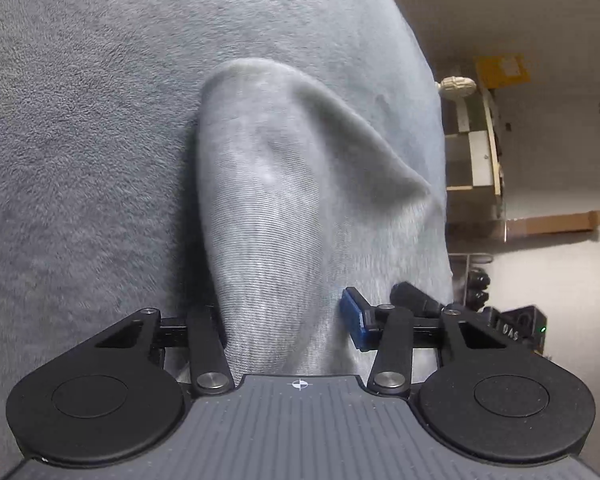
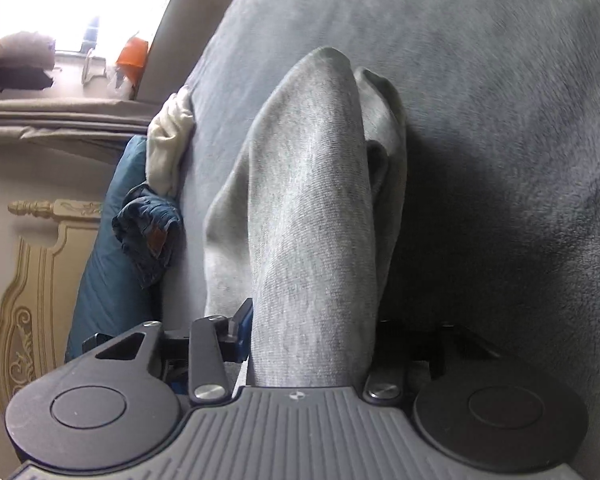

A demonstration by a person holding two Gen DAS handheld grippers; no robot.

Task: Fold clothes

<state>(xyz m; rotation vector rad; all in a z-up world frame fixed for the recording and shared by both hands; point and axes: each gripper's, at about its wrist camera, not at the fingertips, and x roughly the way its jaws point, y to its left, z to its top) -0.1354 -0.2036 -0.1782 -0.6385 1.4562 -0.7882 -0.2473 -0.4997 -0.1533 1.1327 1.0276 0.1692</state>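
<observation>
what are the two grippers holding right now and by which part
Both grip the light grey garment: the left gripper and the right gripper each pinch a bunched fold; which edge or corner cannot be told.

Light grey knit garment lies on grey fleece blanket; folded blue denim jeans and cream cloth at blanket's left edge.

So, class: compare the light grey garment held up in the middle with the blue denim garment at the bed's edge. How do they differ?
The light grey garment is pale, fine-ribbed knit; the blue denim garment is dark, coarse cloth. The grey one is lifted in a long draped fold, between the right tool fingers; the denim one lies crumpled and untouched. The grey one fills the middle of the view; the denim one sits at the left edge. Both are still unfolded on the grey blanket.
</observation>
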